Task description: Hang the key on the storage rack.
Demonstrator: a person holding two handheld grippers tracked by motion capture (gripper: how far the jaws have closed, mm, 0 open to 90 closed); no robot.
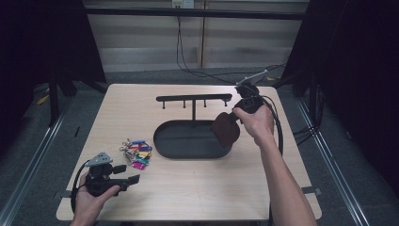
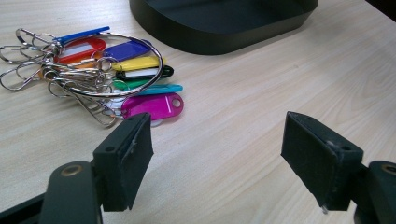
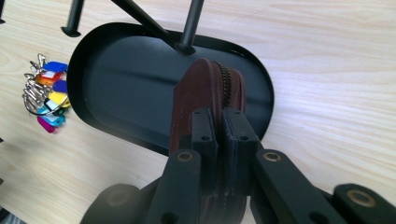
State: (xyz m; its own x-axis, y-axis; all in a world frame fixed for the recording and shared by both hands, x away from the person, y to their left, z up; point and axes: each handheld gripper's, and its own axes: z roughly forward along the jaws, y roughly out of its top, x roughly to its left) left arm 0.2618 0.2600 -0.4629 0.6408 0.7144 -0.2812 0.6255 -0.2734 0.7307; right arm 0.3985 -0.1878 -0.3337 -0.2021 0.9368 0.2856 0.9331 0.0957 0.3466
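My right gripper (image 1: 234, 114) is shut on a dark brown zipped pouch (image 1: 226, 130), holding it above the right end of the black oval tray (image 1: 165, 143). In the right gripper view the pouch (image 3: 207, 100) stands on edge between the jaws, its zip facing up, over the tray (image 3: 116, 84). My left gripper (image 1: 130, 174) rests open near the table's front left. Its jaws stand wide apart in the left gripper view, gripper (image 2: 217, 158) just short of a bunch of coloured key tags (image 2: 116, 70) on a metal ring. The key tags (image 1: 136, 151) lie left of the tray.
A black hook rack (image 1: 194, 98) on a post rises from the tray's far side. The light wooden table (image 1: 197, 183) has bare space along the front and right. Cables trail from both grippers; dark floor and rails surround the table.
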